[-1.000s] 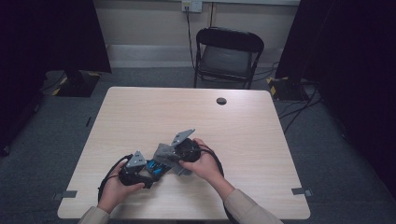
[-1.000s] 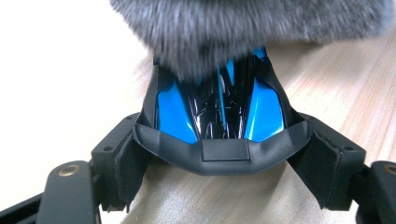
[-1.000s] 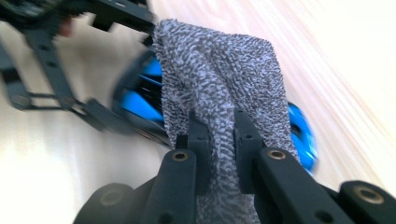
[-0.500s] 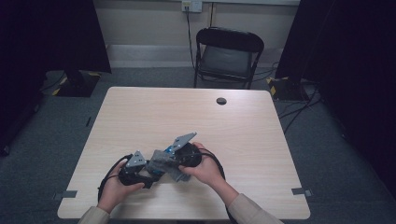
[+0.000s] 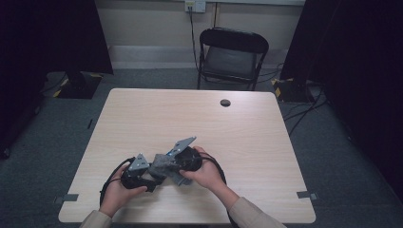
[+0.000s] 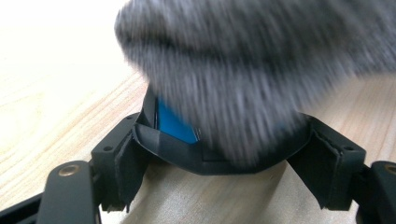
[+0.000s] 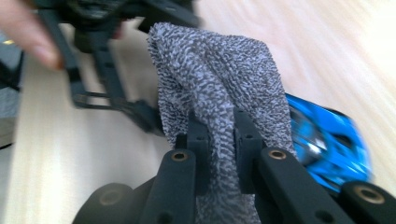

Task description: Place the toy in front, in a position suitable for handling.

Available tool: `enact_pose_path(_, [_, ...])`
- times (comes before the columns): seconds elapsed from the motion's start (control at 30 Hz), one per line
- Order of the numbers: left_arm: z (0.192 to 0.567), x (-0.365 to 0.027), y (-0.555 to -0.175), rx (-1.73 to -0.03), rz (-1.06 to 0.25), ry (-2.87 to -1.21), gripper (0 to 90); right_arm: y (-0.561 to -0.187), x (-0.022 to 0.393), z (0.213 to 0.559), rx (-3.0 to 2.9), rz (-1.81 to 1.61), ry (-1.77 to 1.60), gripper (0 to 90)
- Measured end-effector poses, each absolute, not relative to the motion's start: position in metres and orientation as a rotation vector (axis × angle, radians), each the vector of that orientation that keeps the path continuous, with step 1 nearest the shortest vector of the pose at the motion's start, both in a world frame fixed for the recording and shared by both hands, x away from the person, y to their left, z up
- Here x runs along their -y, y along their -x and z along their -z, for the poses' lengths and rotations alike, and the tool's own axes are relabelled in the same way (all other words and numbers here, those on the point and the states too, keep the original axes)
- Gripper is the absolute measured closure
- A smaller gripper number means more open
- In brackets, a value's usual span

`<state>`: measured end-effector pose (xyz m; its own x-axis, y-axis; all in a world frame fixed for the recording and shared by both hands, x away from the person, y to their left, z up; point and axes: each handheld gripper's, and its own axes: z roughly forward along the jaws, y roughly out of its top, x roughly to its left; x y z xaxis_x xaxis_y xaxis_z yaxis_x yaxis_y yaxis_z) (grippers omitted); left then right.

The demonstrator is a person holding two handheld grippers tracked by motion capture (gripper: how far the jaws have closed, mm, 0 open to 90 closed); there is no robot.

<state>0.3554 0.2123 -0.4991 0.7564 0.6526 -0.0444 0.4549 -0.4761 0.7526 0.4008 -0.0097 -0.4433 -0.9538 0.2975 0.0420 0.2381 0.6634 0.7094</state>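
Right gripper [image 7: 219, 140] is clamped on a fold of grey speckled cloth [image 7: 219, 79], jaws nearly together. Left gripper [image 6: 224, 154] jaws sit part-way apart around a black-and-blue object [image 6: 175, 123]; can't tell what it is, since the cloth hangs blurred across its top. In the right gripper view a blue toy-like thing [image 7: 327, 140] shows beside the cloth, smeared by motion. High view: both grippers meet near the table [image 5: 199, 118] front edge, cloth [image 5: 161, 165] between them.
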Motion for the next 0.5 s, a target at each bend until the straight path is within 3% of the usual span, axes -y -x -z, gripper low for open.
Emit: enact_pose_path(0.5, [0.499, -0.212, -0.355, -0.825, -0.321, -2.158, 23.7, -0.447, 0.060, 0.454, -2.687, -1.053, -0.743, 81.0])
